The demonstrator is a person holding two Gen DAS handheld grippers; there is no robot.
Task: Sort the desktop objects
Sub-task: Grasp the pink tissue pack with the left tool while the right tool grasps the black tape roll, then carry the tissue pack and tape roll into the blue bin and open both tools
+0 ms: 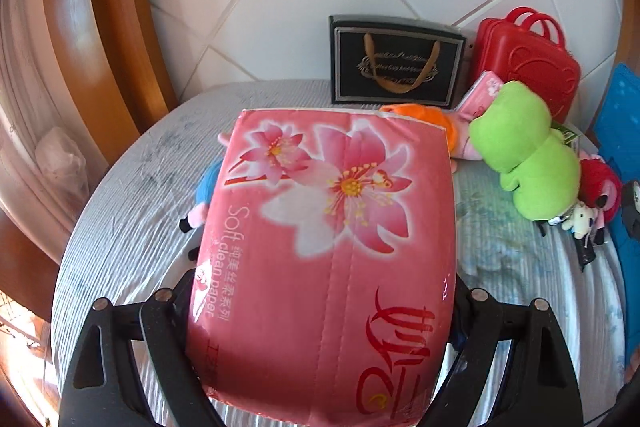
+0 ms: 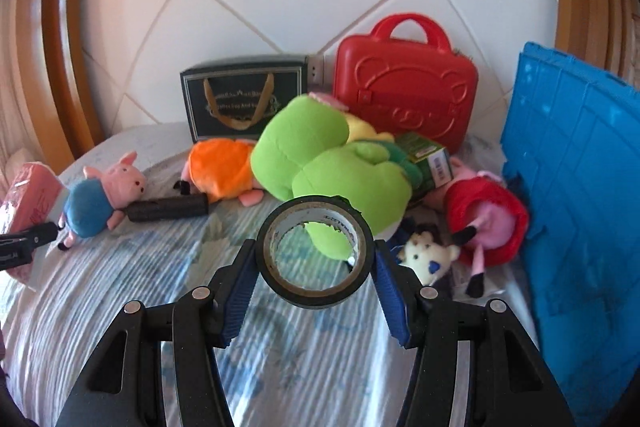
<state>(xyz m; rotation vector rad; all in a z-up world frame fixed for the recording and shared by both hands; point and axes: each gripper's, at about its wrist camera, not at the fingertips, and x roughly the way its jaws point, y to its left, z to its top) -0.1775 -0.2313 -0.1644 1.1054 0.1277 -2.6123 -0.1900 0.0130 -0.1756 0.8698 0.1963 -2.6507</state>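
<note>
A pink soft tissue pack [image 1: 332, 195] with a flower print fills the left wrist view, lifted above the cloth. My left gripper [image 1: 324, 287] is shut on its two sides. In the right wrist view a black tape roll [image 2: 312, 297] stands on edge between the blue pads [image 2: 240, 291], and my right gripper [image 2: 315, 255] is shut on it, raised off the cloth. Far left in that view the tissue pack [image 2: 28, 195] shows again. Behind the roll lie a green frog plush [image 2: 320, 163], a blue-bodied pig plush [image 2: 96, 203], an orange-dressed pig [image 2: 224, 163] and a red-dressed pig [image 2: 488, 223].
A black gift bag [image 2: 244, 99] and a red toy suitcase [image 2: 404, 95] lean on the tiled wall. A blue crate [image 2: 580, 187] stands at the right. A black cylinder [image 2: 168, 209], a green box [image 2: 428, 155] and a small white plush [image 2: 424, 255] lie on the striped cloth [image 2: 160, 287].
</note>
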